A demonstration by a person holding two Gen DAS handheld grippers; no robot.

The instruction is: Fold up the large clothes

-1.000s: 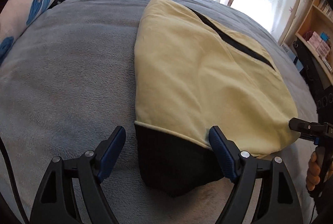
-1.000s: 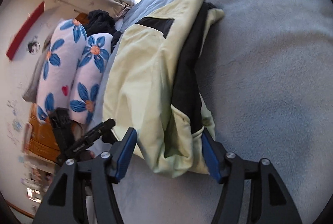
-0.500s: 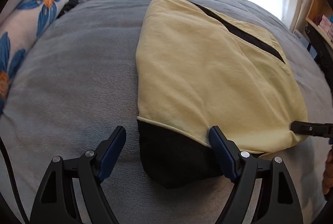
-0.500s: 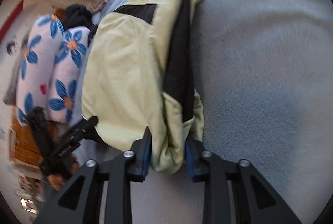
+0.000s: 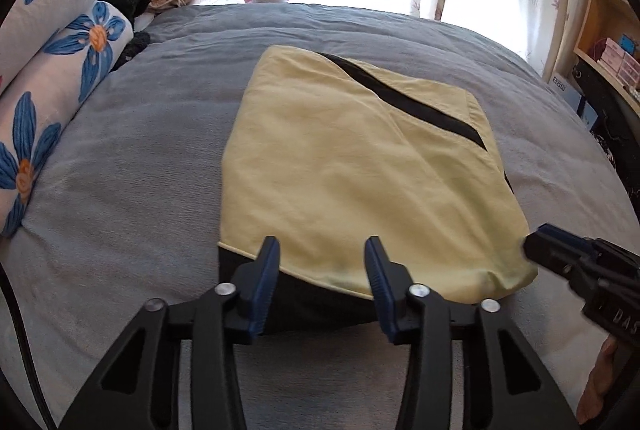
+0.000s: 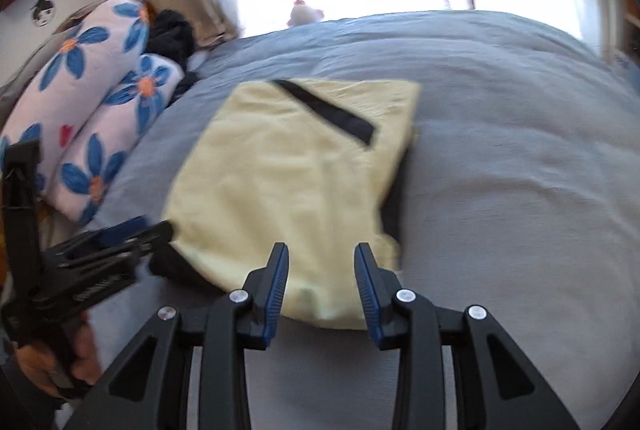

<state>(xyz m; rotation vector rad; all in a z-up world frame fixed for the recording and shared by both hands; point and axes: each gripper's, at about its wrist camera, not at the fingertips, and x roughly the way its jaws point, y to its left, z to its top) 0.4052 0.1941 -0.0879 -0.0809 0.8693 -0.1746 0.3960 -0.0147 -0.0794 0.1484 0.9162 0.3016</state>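
The folded yellow garment (image 5: 360, 166) lies flat on the grey bed cover (image 5: 132, 158), its long axis running away from both grippers toward the window. The near hem sits directly ahead of and below each claw. The left gripper (image 5: 320, 262) is closing, and the fabric is seen through the gap, not pinched. The right gripper (image 6: 322, 272) is partly spread above the near right corner, holding nothing. Both are about equally near the hem.

The right claw (image 5: 568, 262) body reads "DAS", partly cut off
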